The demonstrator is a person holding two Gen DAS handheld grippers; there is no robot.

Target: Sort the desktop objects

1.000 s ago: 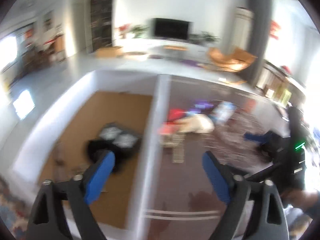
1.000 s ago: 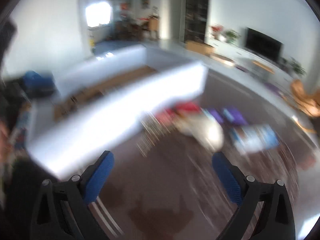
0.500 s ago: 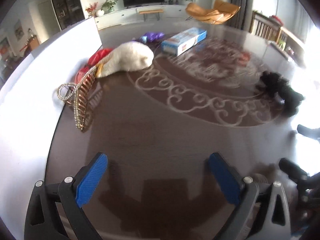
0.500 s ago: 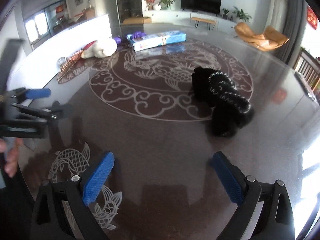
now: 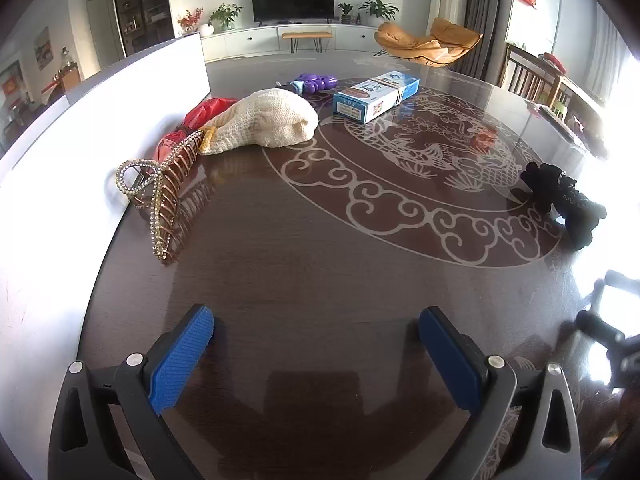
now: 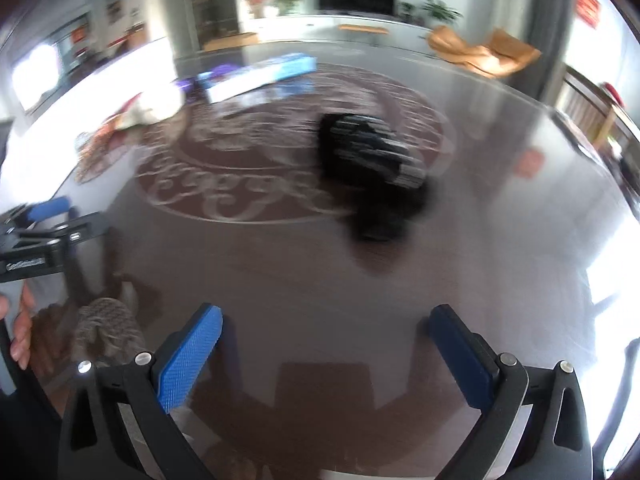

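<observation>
Desk [image 5: 320, 264] of dark glossy wood with a pale scroll-and-fish inlay carries six things ahead of your left tongs [image 5: 316, 356]: one gold toothed hair claw [image 5: 160, 196] ahead to the left, one cream knitted pouch [image 5: 268, 124] and one red bag [image 5: 204, 110] beyond it, one blue-and-white carton [image 5: 376, 96], one purple toy [image 5: 314, 82] farthest off, and one black fuzzy bundle [image 5: 564, 200] far right. Your left tongs gape fully, empty. Your right tongs [image 6: 326, 352] also stand wide and empty, the black bundle [image 6: 372, 168] straight ahead, blurred.
</observation>
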